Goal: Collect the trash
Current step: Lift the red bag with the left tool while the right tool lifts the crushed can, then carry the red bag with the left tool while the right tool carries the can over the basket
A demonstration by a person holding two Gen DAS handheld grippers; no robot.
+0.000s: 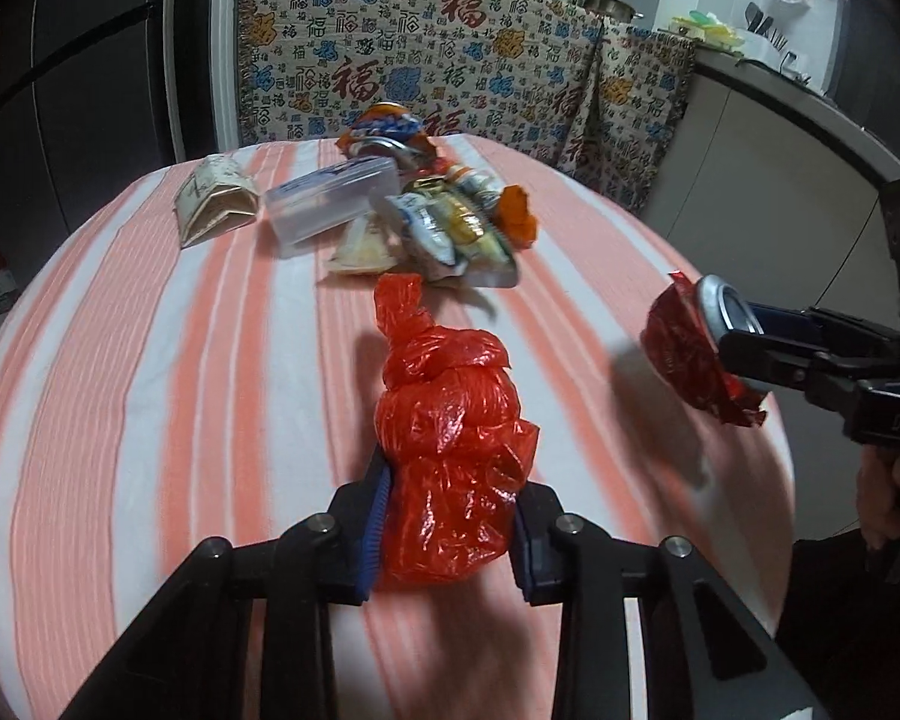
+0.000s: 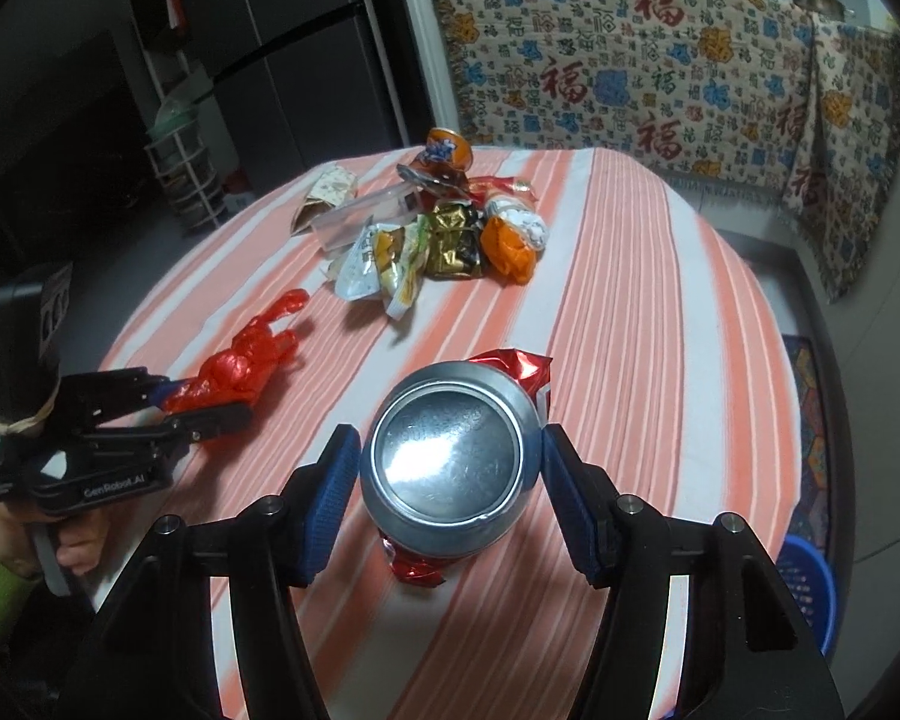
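Observation:
My left gripper (image 1: 447, 525) is shut on a knotted red plastic bag (image 1: 450, 438) and holds it just above the striped table; it also shows in the right wrist view (image 2: 234, 369). My right gripper (image 2: 450, 492) is shut on a crushed red can (image 2: 450, 468), its silver end facing the camera; the can also shows at the right in the left wrist view (image 1: 699, 348). A pile of trash (image 1: 444, 222) lies at the far middle of the table: snack wrappers, an orange bag, a crushed can.
A clear plastic box (image 1: 330, 204) and a folded paper packet (image 1: 213, 201) lie left of the pile. The round table (image 2: 648, 312) has a pink-striped cloth. A blue basket (image 2: 807, 594) stands on the floor at right. A patterned cloth (image 2: 660, 72) hangs behind.

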